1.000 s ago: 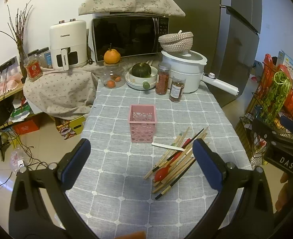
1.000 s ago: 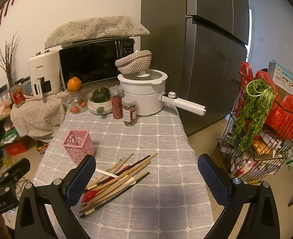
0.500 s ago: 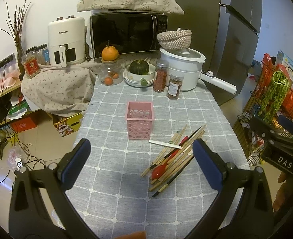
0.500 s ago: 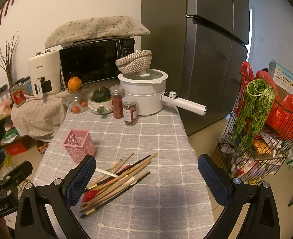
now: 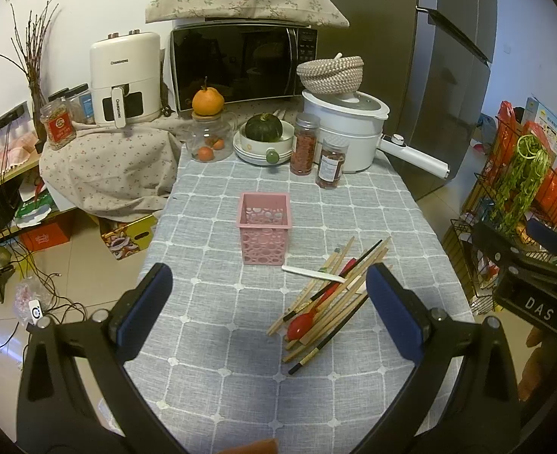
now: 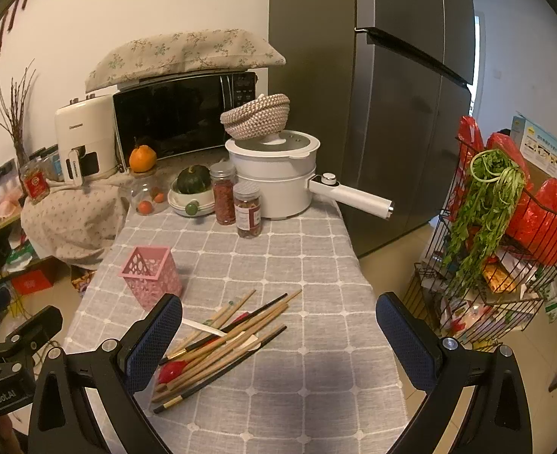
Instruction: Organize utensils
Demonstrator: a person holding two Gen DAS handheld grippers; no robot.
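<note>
A pink perforated holder [image 5: 265, 233] [image 6: 151, 276] stands upright and empty on the grey checked tablecloth [image 5: 218, 340]. To its right lies a loose pile of wooden and black chopsticks [image 5: 331, 299] [image 6: 225, 340], with a red spoon [image 5: 301, 325] [image 6: 170, 370] and a white spoon [image 5: 312, 273] among them. My left gripper [image 5: 269, 308] hovers open above the near part of the table, short of the holder. My right gripper [image 6: 278, 340] is open too, with the pile low between its fingers and nothing held.
At the table's far end stand a white pot [image 5: 348, 132] with a long handle, two spice jars [image 5: 318, 155], a bowl with a green squash [image 5: 263, 132] and a glass jar [image 5: 208, 140]. A wire rack with greens [image 6: 505, 227] stands right of the table.
The left gripper has drifted slightly, so the holder and the pile sit a little lower and left in its view. The right view is nearly unchanged. Both grippers stayed open.
</note>
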